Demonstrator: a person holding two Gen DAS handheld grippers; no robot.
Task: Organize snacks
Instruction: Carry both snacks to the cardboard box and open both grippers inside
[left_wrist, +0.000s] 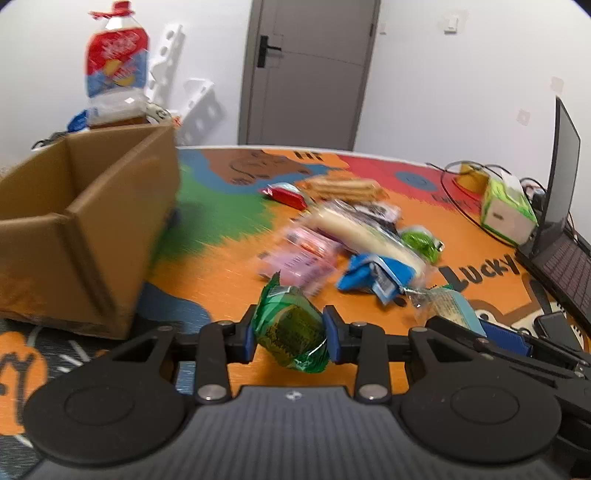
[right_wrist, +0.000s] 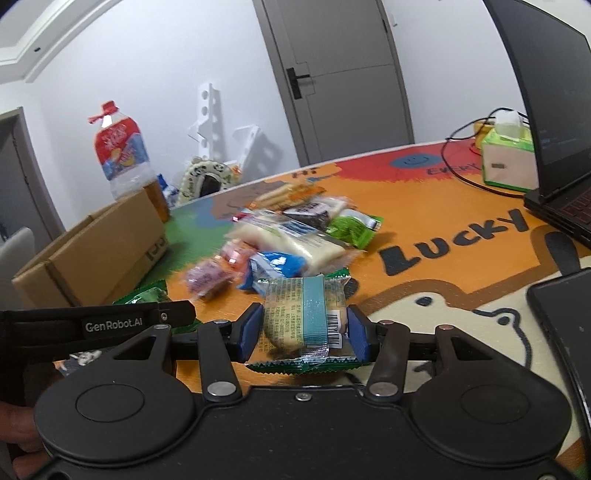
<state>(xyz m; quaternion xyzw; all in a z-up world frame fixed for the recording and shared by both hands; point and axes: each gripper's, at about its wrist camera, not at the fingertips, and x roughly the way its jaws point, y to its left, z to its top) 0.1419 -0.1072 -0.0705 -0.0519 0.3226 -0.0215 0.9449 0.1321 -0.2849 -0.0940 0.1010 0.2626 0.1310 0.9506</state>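
We have a snack in each gripper. Our left gripper squeezes a green snack pack between its blue pads, lifted off the tabletop. Our right gripper pinches a clear pack with a blue stripe by its two sides.

We think both packs are light and soft. The wrappers are shiny and could slip, and what is inside may crush, so we hold them at the fat middle and squeeze gently.

The rest of the snacks lie in a pile in the middle of the tabletop. The open cardboard box sits at the left side, with bare tabletop between it and the pile. A laptop and a tissue box crowd the right edge, so we keep away from there.
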